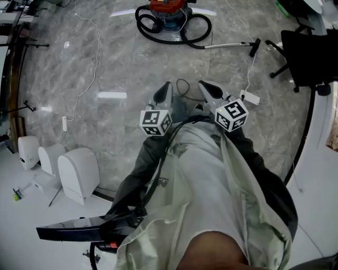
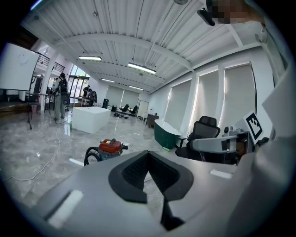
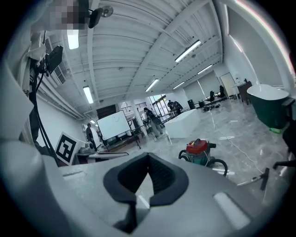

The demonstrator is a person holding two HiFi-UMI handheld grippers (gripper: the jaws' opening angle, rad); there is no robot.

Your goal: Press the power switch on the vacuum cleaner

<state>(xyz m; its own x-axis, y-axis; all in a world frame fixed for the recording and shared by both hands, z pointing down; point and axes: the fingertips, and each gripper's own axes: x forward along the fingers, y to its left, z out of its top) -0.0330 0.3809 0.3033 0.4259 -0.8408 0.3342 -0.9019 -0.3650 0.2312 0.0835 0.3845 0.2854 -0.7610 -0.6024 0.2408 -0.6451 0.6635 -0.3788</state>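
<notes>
The vacuum cleaner [image 1: 168, 13], with a red top, a teal body and a black hose coiled round it, stands on the marble floor far ahead of me. Its metal wand [image 1: 232, 46] lies to its right. The power switch is too small to make out. My left gripper [image 1: 166, 87] and right gripper [image 1: 203, 84] are held side by side close to my body, both shut with nothing between the jaws, well short of the vacuum. The vacuum [image 2: 110, 147] shows beyond the left gripper [image 2: 148, 152] in its own view. The vacuum [image 3: 200, 152] also shows past the right gripper [image 3: 148, 155].
A black office chair [image 1: 303, 55] stands at the right. A white power adapter [image 1: 249, 97] and cords [image 1: 87, 79] lie on the floor. White rounded units [image 1: 78, 174] sit at the left. Far off are a white block [image 2: 92, 119], a green tub [image 2: 169, 134] and people.
</notes>
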